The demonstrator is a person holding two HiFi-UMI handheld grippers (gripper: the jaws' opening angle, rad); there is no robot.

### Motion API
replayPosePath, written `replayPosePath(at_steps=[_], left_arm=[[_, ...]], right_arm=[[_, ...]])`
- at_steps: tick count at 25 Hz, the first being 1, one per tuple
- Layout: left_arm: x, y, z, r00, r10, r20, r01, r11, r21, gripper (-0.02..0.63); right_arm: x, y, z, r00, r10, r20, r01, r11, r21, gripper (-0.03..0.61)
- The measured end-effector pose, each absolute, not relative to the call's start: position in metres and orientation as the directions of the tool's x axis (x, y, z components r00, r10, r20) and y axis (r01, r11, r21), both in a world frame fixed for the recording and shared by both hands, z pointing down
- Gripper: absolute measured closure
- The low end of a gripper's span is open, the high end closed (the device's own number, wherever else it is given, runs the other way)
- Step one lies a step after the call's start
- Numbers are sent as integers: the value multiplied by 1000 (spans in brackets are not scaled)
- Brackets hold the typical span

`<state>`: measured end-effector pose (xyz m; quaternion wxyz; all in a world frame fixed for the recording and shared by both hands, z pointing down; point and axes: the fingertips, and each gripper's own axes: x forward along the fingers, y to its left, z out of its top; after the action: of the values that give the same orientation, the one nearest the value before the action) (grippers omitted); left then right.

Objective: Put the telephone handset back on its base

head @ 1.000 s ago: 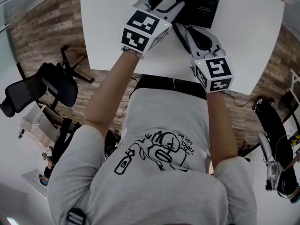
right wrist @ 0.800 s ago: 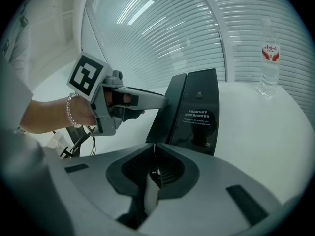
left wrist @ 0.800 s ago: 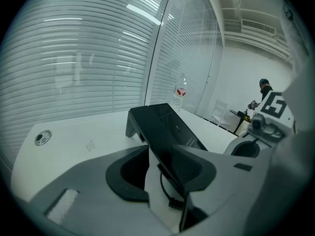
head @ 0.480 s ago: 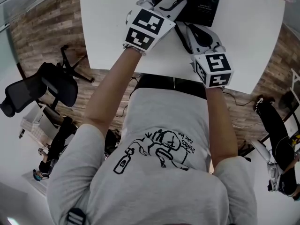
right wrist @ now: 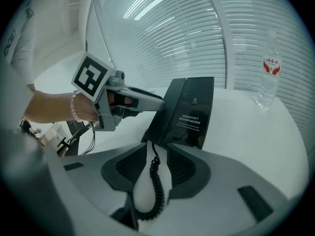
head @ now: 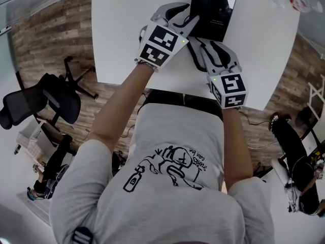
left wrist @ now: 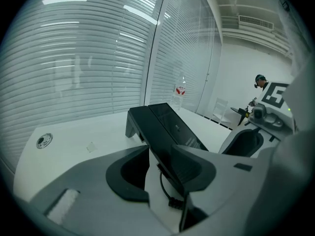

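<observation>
The black telephone base (head: 217,11) lies at the far middle of the white table (head: 122,34). Its handset (head: 199,8) lies along the base's left side, flush with it. My left gripper (head: 185,15) is at the phone's near-left corner. In the left gripper view the handset (left wrist: 147,124) has its near end between the jaws of my left gripper (left wrist: 160,168), with white table showing beside the left jaw. My right gripper (right wrist: 157,163) is open just short of the base (right wrist: 197,107), and the coiled cord (right wrist: 156,191) lies between its jaws.
A water bottle (right wrist: 269,70) stands on the table beyond the phone to the right. A small round sticker (left wrist: 43,140) is on the table at the left. Black office chairs (head: 45,98) stand on the wooden floor left of the table.
The left gripper has edged a little right, closer against the phone's left side. The right gripper keeps its place by the phone's near edge. The head view has shifted slightly.
</observation>
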<state>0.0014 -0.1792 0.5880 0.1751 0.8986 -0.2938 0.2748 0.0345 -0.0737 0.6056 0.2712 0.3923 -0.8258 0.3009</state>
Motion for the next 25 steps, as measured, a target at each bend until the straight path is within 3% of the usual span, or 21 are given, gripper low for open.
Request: replayPosePath(at_steps=[8,17,25], left_arm=[[-13,-170,543,665,-514,542,-681,-715,158,479],[-31,-132,452,664,-625,412,-737,-639,219,553],[-41,-109,361,635,-720,281,-771,-613,171,588]], right_arm=[[64,-87,540,-504,-596,626,-837,515,-183,485],[86,-95,434,-499,-721,480,-852,511,-119,526],[92,-97,344,-520,-782,343,-844,532,-66,543]])
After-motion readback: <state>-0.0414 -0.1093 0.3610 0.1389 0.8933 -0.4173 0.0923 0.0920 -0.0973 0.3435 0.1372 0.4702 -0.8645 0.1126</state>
